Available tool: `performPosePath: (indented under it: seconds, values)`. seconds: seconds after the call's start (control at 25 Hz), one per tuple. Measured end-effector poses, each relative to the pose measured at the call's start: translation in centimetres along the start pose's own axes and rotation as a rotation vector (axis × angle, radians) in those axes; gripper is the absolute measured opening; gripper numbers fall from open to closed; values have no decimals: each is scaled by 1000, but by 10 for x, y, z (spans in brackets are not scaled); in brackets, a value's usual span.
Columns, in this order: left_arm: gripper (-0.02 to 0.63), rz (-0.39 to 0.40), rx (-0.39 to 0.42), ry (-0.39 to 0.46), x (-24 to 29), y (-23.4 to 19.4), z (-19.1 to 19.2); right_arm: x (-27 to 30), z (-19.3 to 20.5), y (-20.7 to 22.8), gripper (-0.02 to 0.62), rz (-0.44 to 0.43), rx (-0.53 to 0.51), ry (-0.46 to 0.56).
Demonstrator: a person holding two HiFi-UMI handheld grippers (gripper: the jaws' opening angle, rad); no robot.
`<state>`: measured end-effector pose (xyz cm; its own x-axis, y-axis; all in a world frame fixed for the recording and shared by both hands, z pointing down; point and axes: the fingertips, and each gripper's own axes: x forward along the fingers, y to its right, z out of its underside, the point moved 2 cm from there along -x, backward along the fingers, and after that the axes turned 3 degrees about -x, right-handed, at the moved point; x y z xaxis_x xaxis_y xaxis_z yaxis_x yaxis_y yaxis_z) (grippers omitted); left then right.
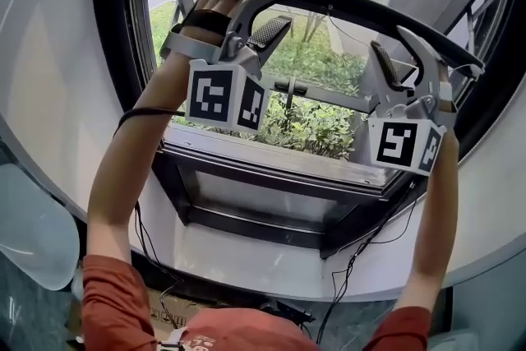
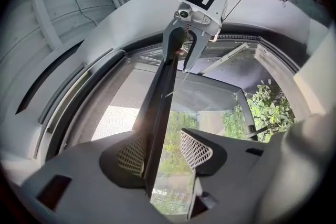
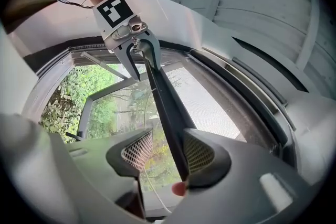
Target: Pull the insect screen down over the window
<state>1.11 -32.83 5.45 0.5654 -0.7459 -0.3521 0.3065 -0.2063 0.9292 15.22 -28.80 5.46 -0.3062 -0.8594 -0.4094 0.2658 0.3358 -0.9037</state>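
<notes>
I am holding my left claw [image 1: 279, 8] spread around the insect screen's black pull bar [image 1: 337, 2], which is touching only one pad [image 2: 131, 155]. My right claw [image 1: 393, 41] is gaping the same way further along the bar. The bar is hanging across the top of the window [image 1: 271, 168], with bushes [image 1: 308, 127] showing below.

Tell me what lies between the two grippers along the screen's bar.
Only the dark pull bar itself, bare from the left gripper to the right gripper; the head view shows it.
</notes>
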Motion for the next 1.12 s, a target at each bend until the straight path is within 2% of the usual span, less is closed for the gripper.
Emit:
performPosePath:
  seconds: [0.28,0.52,0.96,1.12]
  values:
    - [184,37,-18,-2,-11,27,2,-11,4,-25,189,-31,15,-25]
    - [189,68,-36,-3,-29,70,6,-28,12,-67,189,-68,-65,-89]
    - [196,140,-76,-16,-35,82,7,-34,13,-76,187,-160,-27,-122]
    - [196,178,-91,-24,-51,116,10,-51,17,-111,187,-180,-20,-138]
